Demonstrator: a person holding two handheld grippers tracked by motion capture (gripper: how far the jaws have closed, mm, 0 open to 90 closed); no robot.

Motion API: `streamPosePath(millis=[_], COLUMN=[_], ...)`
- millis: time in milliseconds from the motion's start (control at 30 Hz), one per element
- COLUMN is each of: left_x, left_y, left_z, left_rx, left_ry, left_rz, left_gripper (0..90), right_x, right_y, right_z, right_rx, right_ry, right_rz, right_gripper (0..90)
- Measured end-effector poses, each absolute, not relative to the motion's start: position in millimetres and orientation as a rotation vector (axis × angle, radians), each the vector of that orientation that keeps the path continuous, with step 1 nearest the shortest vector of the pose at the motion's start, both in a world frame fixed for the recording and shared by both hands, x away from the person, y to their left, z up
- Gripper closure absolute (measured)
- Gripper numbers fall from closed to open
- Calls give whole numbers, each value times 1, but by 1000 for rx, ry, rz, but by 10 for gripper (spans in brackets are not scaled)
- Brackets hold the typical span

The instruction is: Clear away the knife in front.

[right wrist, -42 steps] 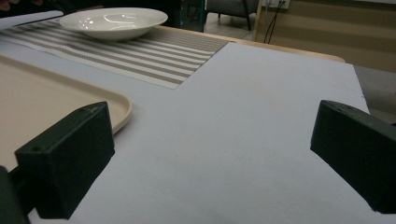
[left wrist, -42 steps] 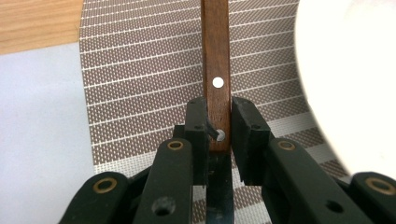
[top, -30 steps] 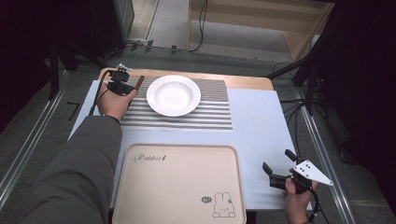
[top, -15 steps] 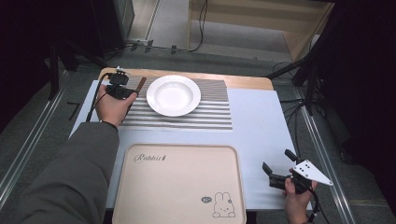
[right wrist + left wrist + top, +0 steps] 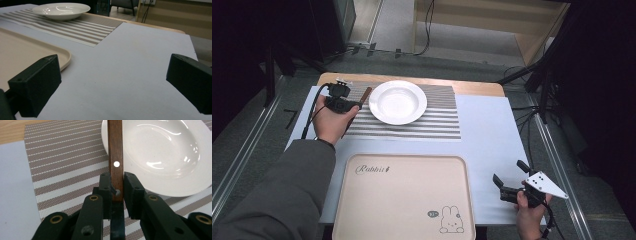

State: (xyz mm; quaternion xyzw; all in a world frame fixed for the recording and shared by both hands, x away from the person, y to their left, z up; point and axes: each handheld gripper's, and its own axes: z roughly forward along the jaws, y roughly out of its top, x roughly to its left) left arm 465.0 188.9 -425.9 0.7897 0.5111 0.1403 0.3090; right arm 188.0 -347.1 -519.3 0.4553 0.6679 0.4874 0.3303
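At upper left of the high view, beside the plate [image 5: 397, 102], a stiff, light wooden handle [image 5: 115, 157] is being gripped at its end by the left gripper [image 5: 117, 185], likely pivot-prone; the right gripper [image 5: 112, 82] is being held open.

Wide-open right hand-held gripper [image 5: 113, 82] over table [image 5: 130, 70]

The left gripper [image 5: 353, 103], clamped on a wooden-handled utensil [image 5: 115, 157], has moved along the striped placemat [image 5: 432, 120] toward the white plate [image 5: 398, 102]. The handle's end now lies just beside the plate's rim.
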Motion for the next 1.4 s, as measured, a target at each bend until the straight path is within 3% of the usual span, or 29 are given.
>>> streamPosePath(millis=[1400], left_x=[364], left_y=[175], left_z=[-412], left_rx=[2106], left_ry=[1145], left_rz=[337], left_gripper=[769], right_x=[188], right_y=[-346], right_z=[-519], right_rx=[1183], right_ry=[1752], right_rz=[1267], right_gripper=[0])
